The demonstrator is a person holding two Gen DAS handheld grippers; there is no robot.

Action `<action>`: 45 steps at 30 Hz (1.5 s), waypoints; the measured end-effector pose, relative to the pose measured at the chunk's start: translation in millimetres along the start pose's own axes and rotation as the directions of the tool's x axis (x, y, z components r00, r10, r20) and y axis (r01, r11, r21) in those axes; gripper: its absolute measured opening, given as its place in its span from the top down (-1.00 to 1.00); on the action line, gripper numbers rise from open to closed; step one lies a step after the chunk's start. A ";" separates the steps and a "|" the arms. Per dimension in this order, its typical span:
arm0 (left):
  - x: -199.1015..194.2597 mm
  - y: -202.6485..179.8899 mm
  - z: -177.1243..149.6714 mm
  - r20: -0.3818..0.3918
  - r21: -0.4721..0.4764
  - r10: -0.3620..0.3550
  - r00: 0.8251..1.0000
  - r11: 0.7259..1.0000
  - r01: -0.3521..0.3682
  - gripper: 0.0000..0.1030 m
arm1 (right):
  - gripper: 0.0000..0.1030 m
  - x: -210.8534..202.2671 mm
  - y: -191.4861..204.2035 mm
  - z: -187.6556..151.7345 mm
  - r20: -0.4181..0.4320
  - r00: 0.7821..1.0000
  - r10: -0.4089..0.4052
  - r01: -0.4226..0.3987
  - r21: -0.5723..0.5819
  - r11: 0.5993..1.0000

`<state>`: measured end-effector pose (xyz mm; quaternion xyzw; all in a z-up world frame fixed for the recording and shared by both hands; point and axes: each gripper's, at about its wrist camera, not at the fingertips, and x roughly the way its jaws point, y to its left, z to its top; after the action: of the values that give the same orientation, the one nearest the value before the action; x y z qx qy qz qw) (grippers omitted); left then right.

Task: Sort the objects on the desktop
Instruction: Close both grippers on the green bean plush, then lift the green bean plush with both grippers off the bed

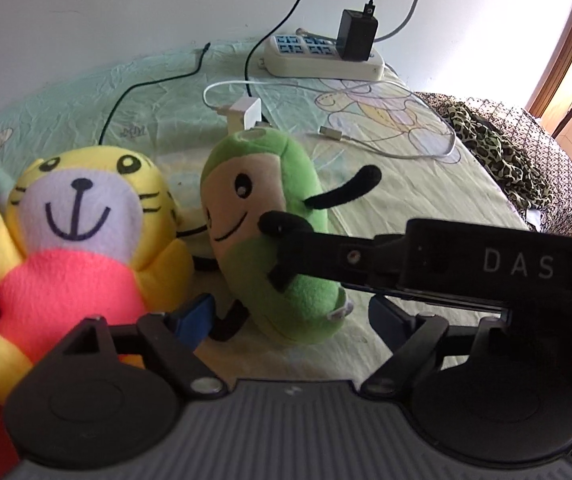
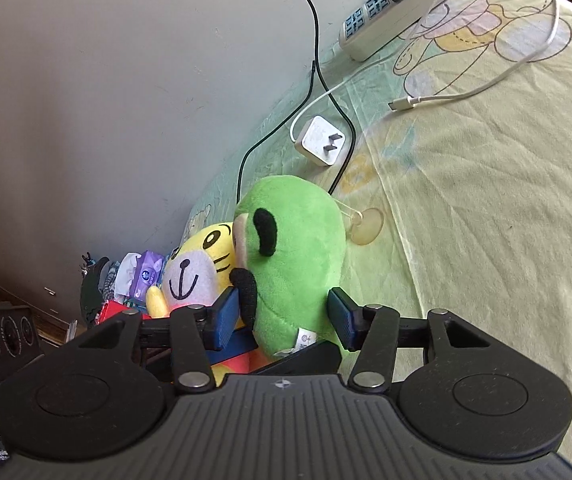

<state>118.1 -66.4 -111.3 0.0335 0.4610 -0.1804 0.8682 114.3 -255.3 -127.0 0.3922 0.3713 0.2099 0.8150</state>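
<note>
A green plush toy with a beige face stands tilted on the pale patterned sheet, beside a yellow tiger plush in a pink outfit. In the right wrist view my right gripper is shut on the green plush toy, its blue pads pressing the lower body from both sides. One of its black fingers dents the toy's side in the left wrist view. My left gripper is open, low in front of the toy's base. The yellow tiger leans against the green toy.
Behind the toys lie a white plug charger, its white cable, a black cord and a power strip holding a black adapter by the wall. A clear suction cup, a tissue pack, and leopard-print cloth are nearby.
</note>
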 end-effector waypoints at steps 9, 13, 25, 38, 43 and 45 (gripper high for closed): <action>14.0 -3.5 1.2 -0.030 0.012 -0.026 0.999 1.000 0.026 -0.60 | 0.09 -5.5 -4.0 -0.8 -0.020 0.999 0.031 -0.031 0.006 1.000; 9.2 -5.4 0.1 -0.042 0.012 -0.044 0.998 0.999 0.044 -0.60 | 0.12 -12.3 4.5 -3.8 -0.035 0.999 0.023 -0.024 -0.028 0.999; -32.7 -20.1 -35.8 -0.061 0.054 -0.102 0.993 0.993 0.106 -0.60 | 0.13 -48.9 22.2 -34.3 -0.103 0.995 0.013 -0.017 -0.043 0.999; -71.7 -34.8 -108.1 -0.124 0.114 -0.133 0.983 0.982 0.147 -0.60 | 0.11 -78.1 27.5 -100.1 -0.183 0.983 -0.005 0.008 0.014 1.000; -81.9 -29.2 -117.3 -0.119 0.081 -0.168 0.979 0.981 0.179 -0.60 | 0.06 -83.4 29.4 -107.1 -0.183 0.983 -0.003 0.009 0.035 0.999; -83.8 -30.3 -119.4 -0.116 0.082 -0.171 0.979 0.980 0.180 -0.60 | 0.03 -83.9 32.2 -107.4 -0.182 0.983 -0.012 0.017 0.022 1.000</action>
<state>-29.3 -44.2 -108.3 0.0422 0.4998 -0.2753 0.8201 -23.4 -237.0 -109.1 0.3780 0.4495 0.2347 0.7746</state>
